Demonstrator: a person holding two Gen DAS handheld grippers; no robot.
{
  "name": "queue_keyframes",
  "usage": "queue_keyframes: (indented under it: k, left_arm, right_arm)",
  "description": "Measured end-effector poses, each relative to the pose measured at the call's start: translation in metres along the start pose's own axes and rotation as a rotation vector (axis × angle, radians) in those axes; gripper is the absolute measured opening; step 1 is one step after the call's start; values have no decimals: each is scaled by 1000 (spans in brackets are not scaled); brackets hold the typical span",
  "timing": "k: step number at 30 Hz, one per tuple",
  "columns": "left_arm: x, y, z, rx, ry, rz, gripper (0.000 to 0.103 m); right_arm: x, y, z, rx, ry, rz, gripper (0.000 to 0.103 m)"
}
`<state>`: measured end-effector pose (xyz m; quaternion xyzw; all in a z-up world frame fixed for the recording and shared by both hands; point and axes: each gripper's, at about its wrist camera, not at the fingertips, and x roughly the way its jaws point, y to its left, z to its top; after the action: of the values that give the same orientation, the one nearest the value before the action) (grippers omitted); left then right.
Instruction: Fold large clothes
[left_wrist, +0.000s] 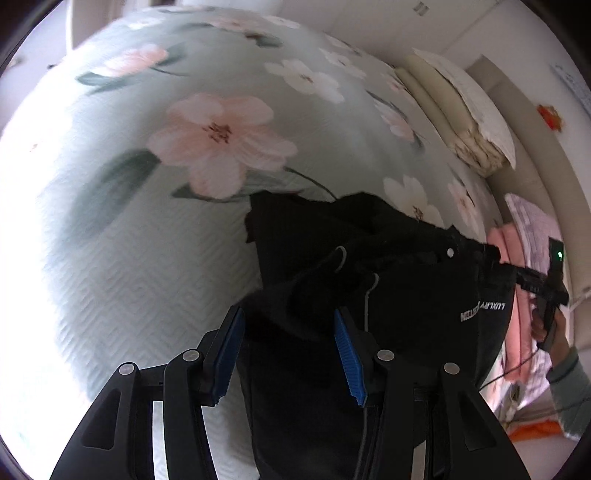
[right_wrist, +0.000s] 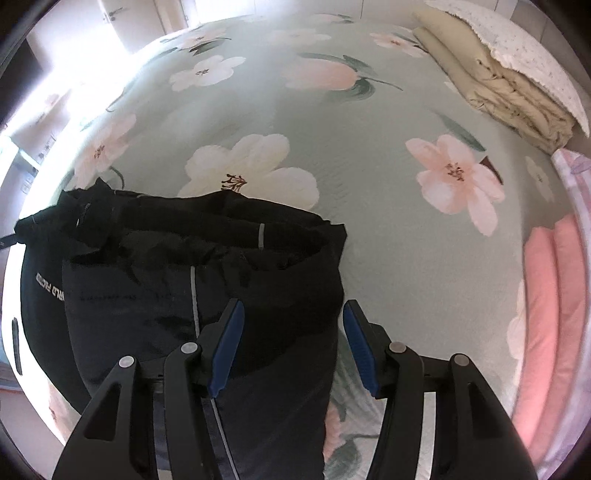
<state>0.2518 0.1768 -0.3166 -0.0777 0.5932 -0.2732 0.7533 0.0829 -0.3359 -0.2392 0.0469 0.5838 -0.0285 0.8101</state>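
Covering the bed, a floral quilt (right_wrist: 332, 155) bears black trousers (right_wrist: 207, 280).

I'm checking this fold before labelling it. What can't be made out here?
- Black trousers: lower legs cut off by the bottom edge, both views.
- White lettering: partly creased, unreadable, left view.
- Left gripper and right gripper: open; fabric contact unclear.
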Motion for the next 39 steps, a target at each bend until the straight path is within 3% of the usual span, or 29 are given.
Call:
queue_keyframes:
  k: [3,8,15,16,17,18,22,26,27,28,29,31,39]
  left_arm:
    - [18,10,6,-13,38,-32,52]
    - [34,27,10,-97,29,-97,53]
    - [36,33,5,-104,52,-106,58]
    - [36,34,3,-113,69,-139,59]
    - [36,37,3,-120,79,-163,59]
    - [36,39,2,-128,77,-186,59]
    - [44,36,10,-113,58,-170,63]
    - [51,24,19,-72,13,-202,62]
    - [49,21,20,-62,-10,-194,58]
    - [49,19,21,-61,-15,-168,36]
    - [47,18,22,-69,-12,-145,22]
    - [35,16,20,-78,-61,-123,14]
    - [-43,-12,27,-95,-285,-181,11]
  right_arm:
    - [11,-7,4,11,9,37,59]
    - [37,-15,12,1,36,38,59]
    - [57,-23,23,24,54,109,59]
    - [58,-24,24,25,52,117,56]
    - [58,-24,24,24,45,134,39]
    - [57,-23,24,23,43,147,34]
    - [49,-16,16,-6,8,91,28]
    - [39,-17,10,23,-29,48,26]
    - [38,-17,9,27,-33,35,25]
    - [36,-17,8,31,-37,25,25]
    - [34,-17,7,37,-43,11,23]
    - [26,-17,5,51,-65,-29,21]
    - [-47,-15,2,75,-185,-132,15]
